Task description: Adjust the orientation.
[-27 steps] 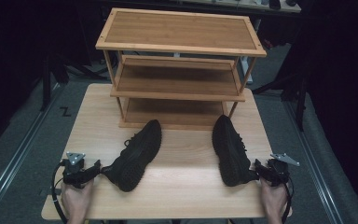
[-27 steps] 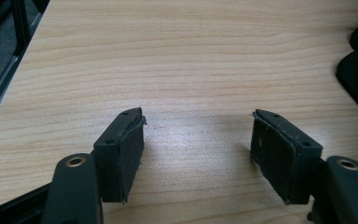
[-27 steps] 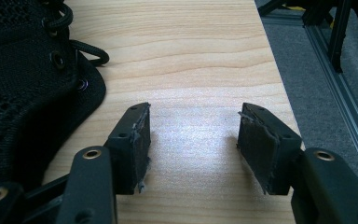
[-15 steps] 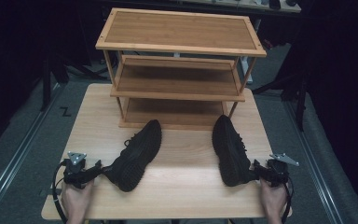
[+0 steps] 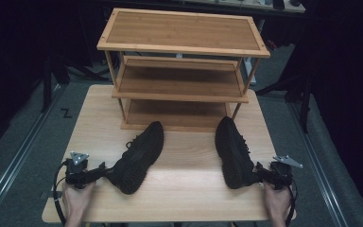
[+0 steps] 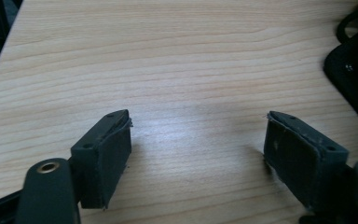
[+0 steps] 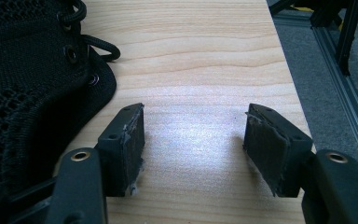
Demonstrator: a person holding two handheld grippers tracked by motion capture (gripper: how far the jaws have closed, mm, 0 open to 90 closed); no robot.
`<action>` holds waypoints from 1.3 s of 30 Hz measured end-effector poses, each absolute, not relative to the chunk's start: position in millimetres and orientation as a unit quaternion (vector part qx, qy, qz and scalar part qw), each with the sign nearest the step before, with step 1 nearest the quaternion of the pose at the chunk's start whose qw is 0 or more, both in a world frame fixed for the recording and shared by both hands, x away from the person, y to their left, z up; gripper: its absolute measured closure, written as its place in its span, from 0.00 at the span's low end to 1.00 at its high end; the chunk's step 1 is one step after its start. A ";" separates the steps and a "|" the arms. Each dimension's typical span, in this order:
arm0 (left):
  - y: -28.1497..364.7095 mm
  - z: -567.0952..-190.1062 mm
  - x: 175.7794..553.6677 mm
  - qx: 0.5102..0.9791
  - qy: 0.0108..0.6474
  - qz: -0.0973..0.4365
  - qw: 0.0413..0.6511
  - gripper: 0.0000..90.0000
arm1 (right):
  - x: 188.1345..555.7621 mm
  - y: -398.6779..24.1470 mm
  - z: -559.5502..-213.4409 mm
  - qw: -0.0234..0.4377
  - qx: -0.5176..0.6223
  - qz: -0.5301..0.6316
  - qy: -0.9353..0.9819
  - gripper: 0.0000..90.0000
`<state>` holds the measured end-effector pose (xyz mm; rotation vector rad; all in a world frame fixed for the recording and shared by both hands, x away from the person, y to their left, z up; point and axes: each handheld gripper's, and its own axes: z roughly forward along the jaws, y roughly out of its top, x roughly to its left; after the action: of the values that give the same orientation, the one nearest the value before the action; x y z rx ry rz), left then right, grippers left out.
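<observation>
Here, on the wooden table (image 5: 184, 189) before a three-tier shoe rack (image 5: 182, 71): left gripper (image 5: 105, 169) and right gripper (image 5: 259, 170), jaws apart and empty, beside the heels of left sneaker (image 5: 137, 156) and right sneaker (image 5: 232, 151). Approach step, apparently; next, closing on each heel.

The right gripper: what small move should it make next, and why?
Probably shift the right gripper sideways toward the right shoe until the heel collar sits between its jaws. In the right gripper view the jaws stand open over bare table, with the shoe just beside one jaw and nothing between them, so closing now would likely catch nothing.
</observation>
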<state>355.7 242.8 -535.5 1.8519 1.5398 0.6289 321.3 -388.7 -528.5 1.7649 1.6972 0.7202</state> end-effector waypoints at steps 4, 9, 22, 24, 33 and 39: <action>240.2 -533.1 357.4 0.707 0.581 0.239 0.325 0.26 | 321.3 -388.5 -528.5 0.290 0.661 0.271 0.637 0.42; 236.8 -533.7 359.0 0.714 0.567 0.222 0.345 0.28 | 321.1 -387.9 -528.6 0.290 0.659 0.270 0.639 0.42; 210.3 -531.6 361.2 0.752 0.523 0.206 0.344 0.25 | 321.0 -387.7 -528.6 0.289 0.657 0.272 0.641 0.42; 203.9 -531.1 361.6 0.756 0.517 0.200 0.347 0.24 | 321.0 -387.7 -528.6 0.289 0.657 0.272 0.641 0.42; 197.5 -529.3 359.8 0.761 0.511 0.193 0.351 0.24 | 320.9 -387.6 -528.6 0.288 0.656 0.272 0.642 0.42; 197.5 -526.0 357.6 0.757 0.508 0.191 0.364 0.24 | 320.8 -387.5 -528.6 0.288 0.655 0.272 0.643 0.42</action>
<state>357.6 197.5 -526.0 1.9476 1.3082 0.4916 320.8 -387.5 -528.6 1.7495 1.7173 0.7273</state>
